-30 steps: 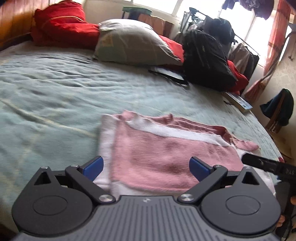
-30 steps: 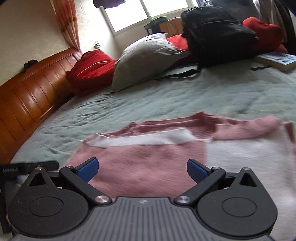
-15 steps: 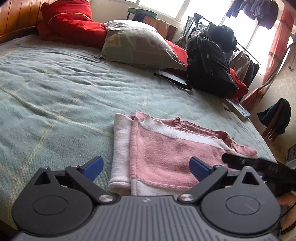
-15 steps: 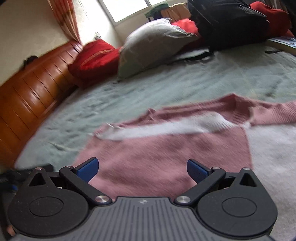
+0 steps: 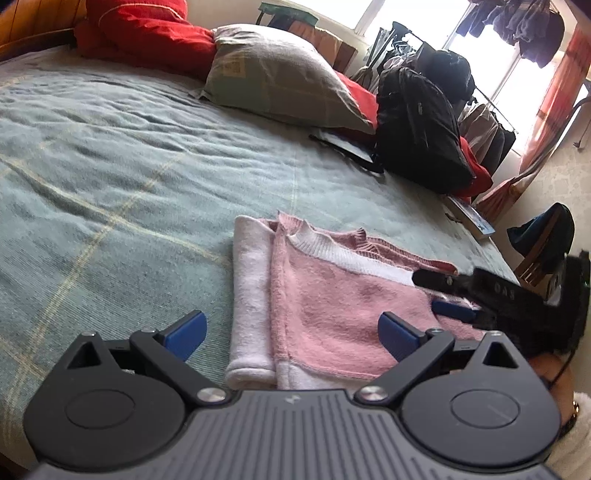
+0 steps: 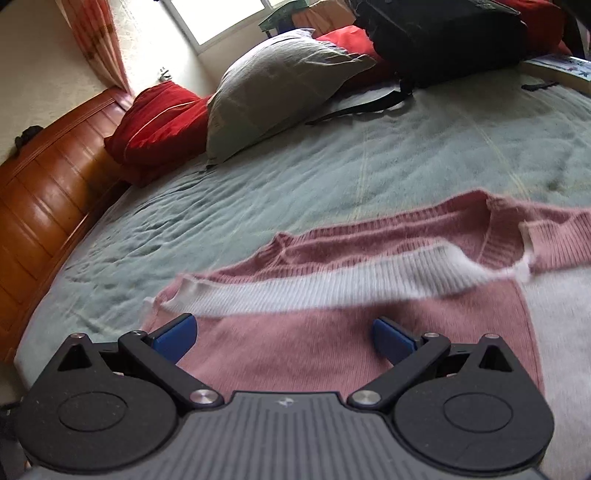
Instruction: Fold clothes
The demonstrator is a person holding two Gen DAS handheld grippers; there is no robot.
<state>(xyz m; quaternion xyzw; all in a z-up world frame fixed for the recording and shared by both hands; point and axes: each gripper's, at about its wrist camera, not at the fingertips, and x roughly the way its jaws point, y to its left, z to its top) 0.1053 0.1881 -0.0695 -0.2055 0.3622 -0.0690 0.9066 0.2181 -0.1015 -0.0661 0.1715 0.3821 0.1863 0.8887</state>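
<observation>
On the near part of the pale green blanket-covered bed (image 5: pixel 147 162) lies the pink and white knitted sweater (image 5: pixel 332 295), partly folded and flat, a white sleeve doubled along its left edge and the white ribbed neckband running across the pink panel. The left gripper (image 5: pixel 291 332) hovers just above the sweater's near left hem, its blue-padded fingers spread wide with nothing between them. The right gripper (image 6: pixel 284 334) sits low over the sweater's pink panel, fingers likewise spread wide and empty; from the left wrist view its black body and one blue pad show at the sweater's right side (image 5: pixel 480 295). Far across the bed: a grey-green square pillow (image 5: pixel 280 74) leaning on red cushions (image 5: pixel 147 33), a black backpack (image 5: pixel 417 125) to its right, a book (image 5: pixel 472 218) at the right bed edge. An orange-brown wooden headboard (image 6: pixel 44 184) bounds the bed's left side in the right wrist view.
</observation>
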